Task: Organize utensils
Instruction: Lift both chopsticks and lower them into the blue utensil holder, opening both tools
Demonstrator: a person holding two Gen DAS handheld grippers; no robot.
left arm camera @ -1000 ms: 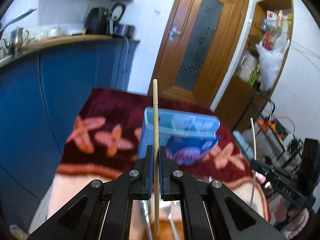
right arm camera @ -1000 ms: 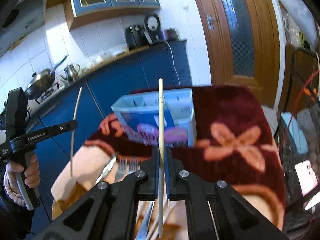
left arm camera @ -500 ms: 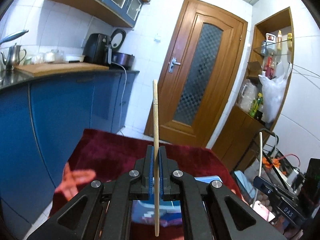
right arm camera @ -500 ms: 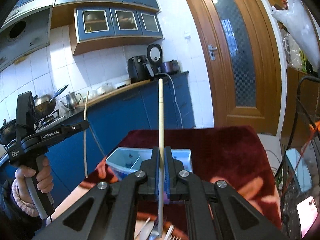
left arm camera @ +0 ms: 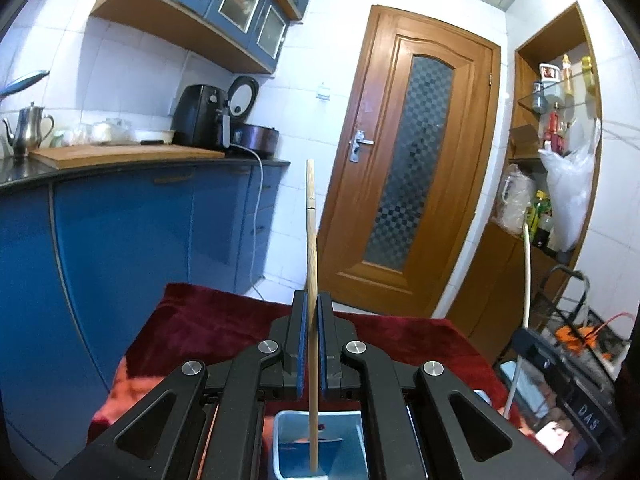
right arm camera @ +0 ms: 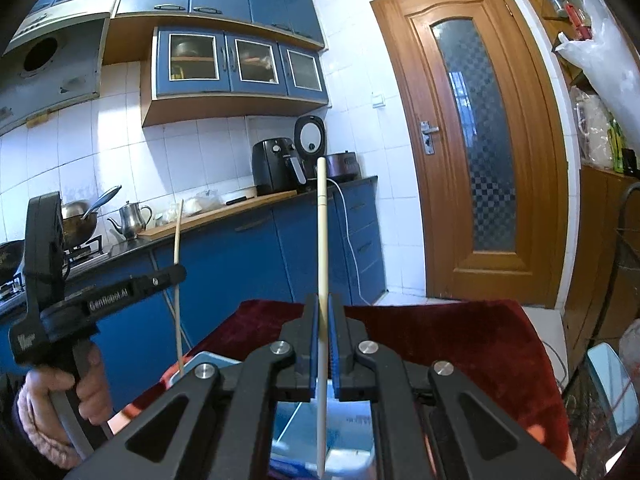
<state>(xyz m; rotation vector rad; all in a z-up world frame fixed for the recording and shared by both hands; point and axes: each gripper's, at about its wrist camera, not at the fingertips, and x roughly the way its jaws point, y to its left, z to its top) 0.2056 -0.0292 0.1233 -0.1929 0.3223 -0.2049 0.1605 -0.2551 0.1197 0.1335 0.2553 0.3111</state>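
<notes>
Standing upright in both tongs: wooden chopstick (left arm camera: 311, 280), white chopstick (right arm camera: 322, 280)

Both views are bright and evenly lit with a cool, bluish cast. Daylight glows through the door's frosted glass (right arm camera: 476, 136). White wall tiles (left arm camera: 132, 76) glare. Fisheye bending curves the edges, with dark vignetted corners.

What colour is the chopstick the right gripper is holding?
Pale cream-white chopstick, clamped upright in the right gripper; clearest in the right wrist view.
</notes>
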